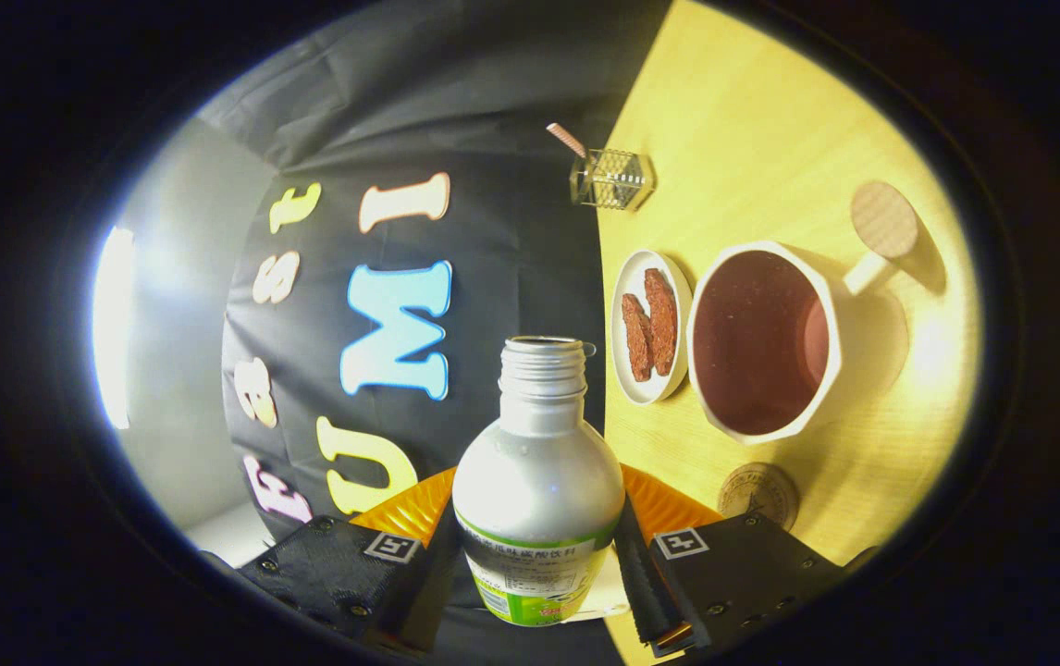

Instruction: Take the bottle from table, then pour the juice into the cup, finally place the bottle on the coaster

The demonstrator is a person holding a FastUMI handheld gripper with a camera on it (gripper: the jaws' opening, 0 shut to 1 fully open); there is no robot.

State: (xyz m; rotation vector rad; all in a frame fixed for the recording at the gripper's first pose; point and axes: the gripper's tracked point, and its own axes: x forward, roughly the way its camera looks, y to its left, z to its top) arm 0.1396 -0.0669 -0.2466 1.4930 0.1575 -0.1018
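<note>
We see our tool [537, 555] clamped on the bottle [537, 490], one finger pressing each side of its labelled lower body, so the fingers stand only as far apart as the bottle is wide. The bottle is uncapped, its open neck pointing away from us, and it is held off the desk [770, 120], which appears turned on its side. Just beyond the neck sits the cup [770, 340], holding dark juice, its handle on the far side. Touching the cup is a small dish [627, 370] with two reddish pieces. The round coaster [758, 494] lies near the cup, just ahead of one finger. Farther off stands a clear holder [611, 178] with a straw.
</note>
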